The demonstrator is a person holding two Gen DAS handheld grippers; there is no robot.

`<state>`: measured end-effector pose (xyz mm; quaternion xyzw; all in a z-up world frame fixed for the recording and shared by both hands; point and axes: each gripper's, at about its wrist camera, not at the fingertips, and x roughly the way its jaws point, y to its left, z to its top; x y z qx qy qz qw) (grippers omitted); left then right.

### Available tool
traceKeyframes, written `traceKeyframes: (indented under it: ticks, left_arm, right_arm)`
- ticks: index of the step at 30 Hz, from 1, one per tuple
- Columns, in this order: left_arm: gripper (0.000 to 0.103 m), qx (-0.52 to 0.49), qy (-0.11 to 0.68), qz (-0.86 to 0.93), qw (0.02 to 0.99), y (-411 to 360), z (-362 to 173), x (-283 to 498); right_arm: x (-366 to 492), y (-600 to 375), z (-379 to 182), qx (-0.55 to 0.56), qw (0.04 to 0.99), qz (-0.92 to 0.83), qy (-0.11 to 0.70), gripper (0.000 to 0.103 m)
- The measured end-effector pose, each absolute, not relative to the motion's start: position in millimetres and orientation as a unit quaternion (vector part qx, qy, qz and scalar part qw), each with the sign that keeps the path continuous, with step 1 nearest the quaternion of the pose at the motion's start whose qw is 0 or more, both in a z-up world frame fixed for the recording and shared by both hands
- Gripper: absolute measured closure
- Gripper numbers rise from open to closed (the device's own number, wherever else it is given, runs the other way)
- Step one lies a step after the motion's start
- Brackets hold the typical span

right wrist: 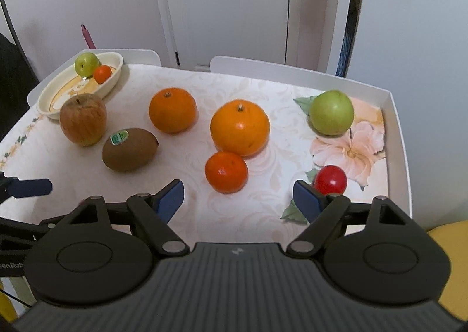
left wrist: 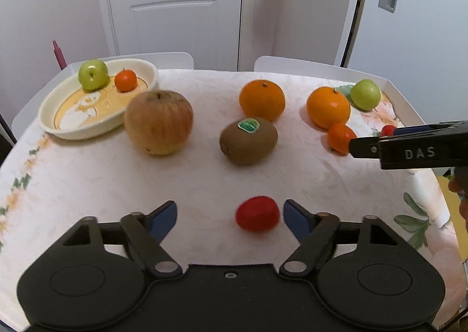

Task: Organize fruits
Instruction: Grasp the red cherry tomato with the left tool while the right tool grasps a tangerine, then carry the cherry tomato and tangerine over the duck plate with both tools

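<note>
My left gripper (left wrist: 229, 215) is open and low over the tablecloth. A small red tomato (left wrist: 257, 217) lies between its blue pads, close to the right pad and apart from the left one. My right gripper (right wrist: 238, 197) is open too, and a small mandarin (right wrist: 226, 171) lies just ahead of the gap. A second red tomato (right wrist: 330, 180) sits outside its right finger. A cream oval dish (left wrist: 58, 124) at the far left holds a green apple (left wrist: 93, 74) and a small mandarin (left wrist: 125, 80).
Loose on the cloth are a big russet apple (left wrist: 158, 123), a kiwi (left wrist: 248, 140), two oranges (left wrist: 262, 100) (left wrist: 328, 107) and a green apple (left wrist: 365, 94). A raised white rim (right wrist: 397, 139) borders the table's right side. White chair backs (left wrist: 163, 57) and a door stand behind.
</note>
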<state>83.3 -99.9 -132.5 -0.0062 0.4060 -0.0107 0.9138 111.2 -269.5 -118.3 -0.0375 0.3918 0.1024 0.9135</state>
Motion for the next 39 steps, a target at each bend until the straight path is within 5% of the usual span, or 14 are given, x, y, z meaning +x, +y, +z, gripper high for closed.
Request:
traceKeyframes:
  ticks: [15, 29, 33, 39]
  left_arm:
    - [0.063, -0.008, 0.404, -0.013, 0.914, -115.7, -147.6, 85.1]
    - [0.063, -0.004, 0.402, -0.001, 0.915, -107.8, -146.9, 82.6]
    - [0.063, -0.005, 0.403, 0.002, 0.915, -104.4, -146.4, 81.2]
    - [0.063, -0.007, 0.397, 0.012, 0.918, -93.3, -142.6, 77.7]
  right_arm:
    - [122.4, -268.3, -137.6, -0.037, 0.907, 0.117, 0.402, 0.020]
    - [135.7, -259.2, -141.9, -0.042, 0.909, 0.120, 0.397, 0.036]
    - [139.1, -255.5, -140.9, -0.039, 0.910, 0.122, 0.394, 0.049]
    - [136.9, -246.9, -134.2, -0.040, 0.910, 0.130, 0.391, 0.049]
